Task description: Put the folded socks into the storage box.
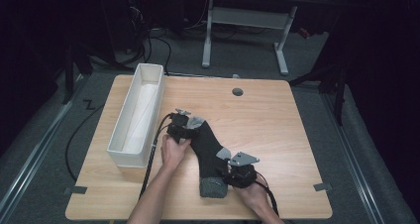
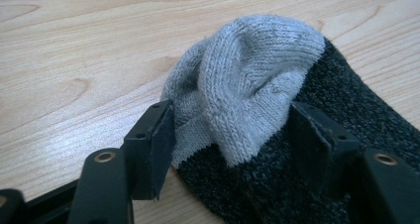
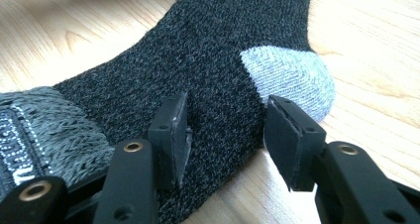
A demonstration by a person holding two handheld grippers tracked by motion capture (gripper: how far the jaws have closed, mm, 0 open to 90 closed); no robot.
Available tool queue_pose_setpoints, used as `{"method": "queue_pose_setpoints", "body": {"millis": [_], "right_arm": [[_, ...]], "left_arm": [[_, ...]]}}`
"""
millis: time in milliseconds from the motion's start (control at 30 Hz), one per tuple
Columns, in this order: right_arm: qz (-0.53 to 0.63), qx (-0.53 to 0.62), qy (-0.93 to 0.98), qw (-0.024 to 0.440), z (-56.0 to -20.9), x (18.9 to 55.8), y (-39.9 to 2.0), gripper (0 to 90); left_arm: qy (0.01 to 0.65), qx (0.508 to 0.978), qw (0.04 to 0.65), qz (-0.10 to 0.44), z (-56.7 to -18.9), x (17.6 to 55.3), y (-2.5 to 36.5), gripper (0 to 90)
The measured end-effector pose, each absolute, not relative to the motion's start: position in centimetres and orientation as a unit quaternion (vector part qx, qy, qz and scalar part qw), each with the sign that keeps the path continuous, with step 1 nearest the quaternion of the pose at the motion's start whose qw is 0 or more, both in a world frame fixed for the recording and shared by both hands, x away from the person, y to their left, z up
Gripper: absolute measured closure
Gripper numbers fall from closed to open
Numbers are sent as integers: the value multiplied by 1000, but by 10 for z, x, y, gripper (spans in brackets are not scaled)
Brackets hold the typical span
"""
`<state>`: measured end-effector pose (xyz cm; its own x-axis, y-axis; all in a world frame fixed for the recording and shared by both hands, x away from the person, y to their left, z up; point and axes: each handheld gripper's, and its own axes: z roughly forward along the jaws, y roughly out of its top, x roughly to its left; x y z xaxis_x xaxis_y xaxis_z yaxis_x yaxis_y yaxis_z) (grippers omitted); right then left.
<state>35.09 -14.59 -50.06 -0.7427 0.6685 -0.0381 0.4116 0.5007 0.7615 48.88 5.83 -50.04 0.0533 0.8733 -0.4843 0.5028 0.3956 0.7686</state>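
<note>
High view: I see a dark sock w/ grey toe, heel and cuff lying flat on the wood counter, roughly mid-counter, toe end pointing away from me, cuff end near the front edge. My left tool sits at the toe end, right tool at the leg part just beside the cuff. A white box, long and narrow, stands on the counter's left side, near the sock but apart from it. Cables trail back from both tools toward me.

Left gripper view: jaws spread, one on either side of the grey toe. The toe fabric is bunched up into a fold between them. Left pad stands just beside the knit, right pad over the dark part; I can't see either one pressing in, so I read this tool as released, sock between the jaws, not gripped.

Right gripper view: jaws spread over the dark leg of the sock, just short of the grey heel; grey cuff w/ woven lettering at bottom left. Pads hang above the fabric, gap visible, so released too. Sock lies flat on the counter here.
</note>
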Motion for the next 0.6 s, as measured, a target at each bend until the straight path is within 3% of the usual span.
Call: {"method": "queue_pose_setpoints", "body": {"millis": [133, 333, 600], "right_arm": [[390, 318, 848, 165, -502, 351, -147, 516], [394, 323, 846, 157, -503, 352, -149, 516], [394, 323, 846, 158, -503, 352, -148, 517]], "left_arm": [[668, 522, 499, 179, -499, 490, 57, 420], [669, 521, 493, 193, -495, 490, 57, 365], [683, 513, 495, 162, -498, 494, 64, 375]]}}
